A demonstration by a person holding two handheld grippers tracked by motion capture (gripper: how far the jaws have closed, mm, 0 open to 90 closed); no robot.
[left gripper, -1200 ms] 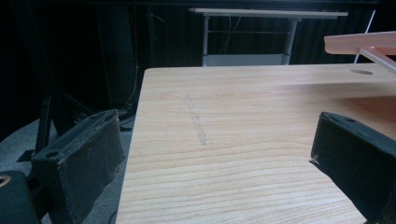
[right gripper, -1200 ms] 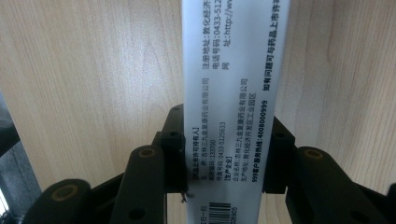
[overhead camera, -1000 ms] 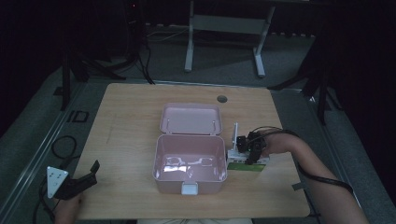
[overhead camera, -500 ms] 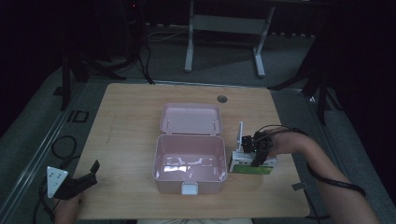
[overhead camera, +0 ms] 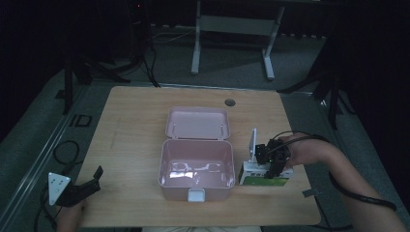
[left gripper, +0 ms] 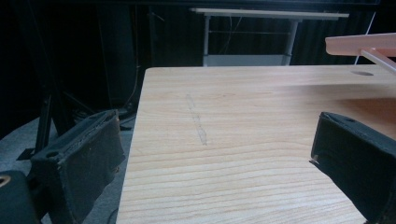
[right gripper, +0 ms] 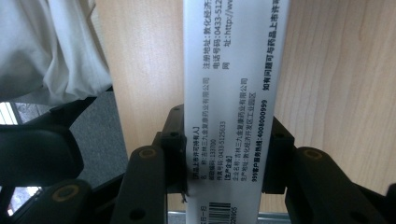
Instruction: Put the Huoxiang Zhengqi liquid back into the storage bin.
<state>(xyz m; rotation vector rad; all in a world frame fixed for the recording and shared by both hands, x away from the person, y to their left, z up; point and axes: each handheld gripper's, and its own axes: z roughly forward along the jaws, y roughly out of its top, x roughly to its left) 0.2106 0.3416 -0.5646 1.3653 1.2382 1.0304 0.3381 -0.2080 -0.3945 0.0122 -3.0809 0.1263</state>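
Holding a white and green box (overhead camera: 265, 175) between its jaws, the right hand-held gripper (overhead camera: 271, 162) sits just right of the open pink case (overhead camera: 196, 171) on the table (overhead camera: 135, 145). At the near left corner, the left hand-held gripper (overhead camera: 92, 181) has its jaws wide apart with nothing between them.

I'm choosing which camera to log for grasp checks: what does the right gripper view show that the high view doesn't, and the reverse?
Right gripper view: the printed text and barcode on the white carton, with both jaws of the right hand-held gripper pressed against its sides. High view: the open pink box, its lid back, and the left hand-held gripper at the table's near left corner. Both: carton, right hand-held gripper, wooden tabletop.
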